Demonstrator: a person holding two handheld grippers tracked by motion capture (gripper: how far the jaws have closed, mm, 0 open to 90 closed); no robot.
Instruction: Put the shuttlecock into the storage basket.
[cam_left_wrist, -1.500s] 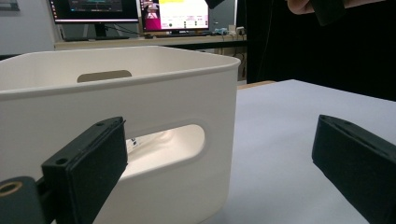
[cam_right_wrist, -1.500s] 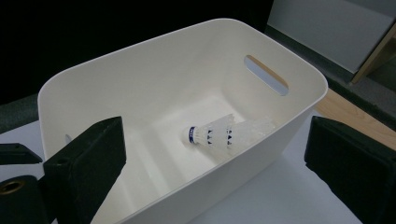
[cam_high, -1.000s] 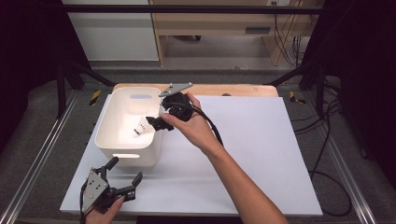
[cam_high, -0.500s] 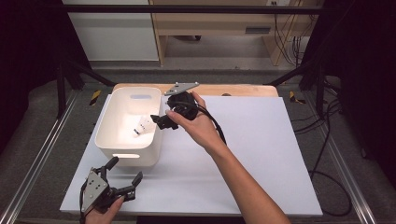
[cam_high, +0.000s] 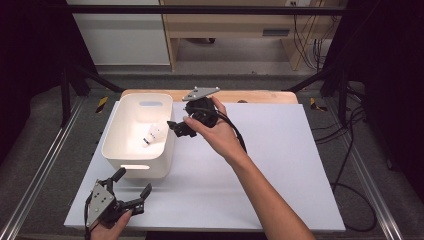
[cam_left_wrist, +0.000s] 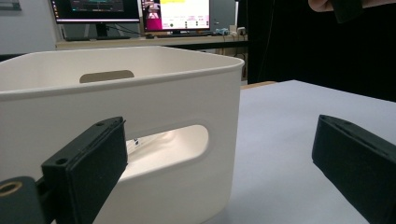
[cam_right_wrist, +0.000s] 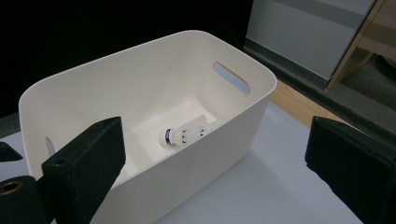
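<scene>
Shuttlecock (cam_right_wrist: 186, 132) on its side on the floor of the white bin (cam_high: 120, 150), cork end toward 8 o'clock in the right gripper view, feathers toward 2 o'clock; in the high view a small white shape (cam_high: 153, 135) right of the bin's middle. Touching neither gripper.

Right gripper (cam_high: 181, 127) held in the hand (cam_high: 220, 135) at the bin's 3 o'clock edge, just above the rim, pointing toward 9 o'clock over the bin. Jaws wide apart, nothing between them; bin and shuttlecock framed in the gap in its own view.

Left gripper (cam_high: 131, 186) low on the white sheet (cam_high: 280, 165) at 6 o'clock from the bin, just beside its near wall, aimed toward 1 o'clock. Jaws spread wide, empty, closed on nothing. Near wall of the bin with its handle slot (cam_left_wrist: 168, 144) directly ahead in the left gripper view, close but apart from the pads.

Bin upright at 10 o'clock on the sheet, a slot handle in each short wall. Wooden board (cam_high: 260, 96) along the sheet's 12 o'clock edge. Monitors (cam_left_wrist: 140, 11) beyond the bin in the left gripper view.
</scene>
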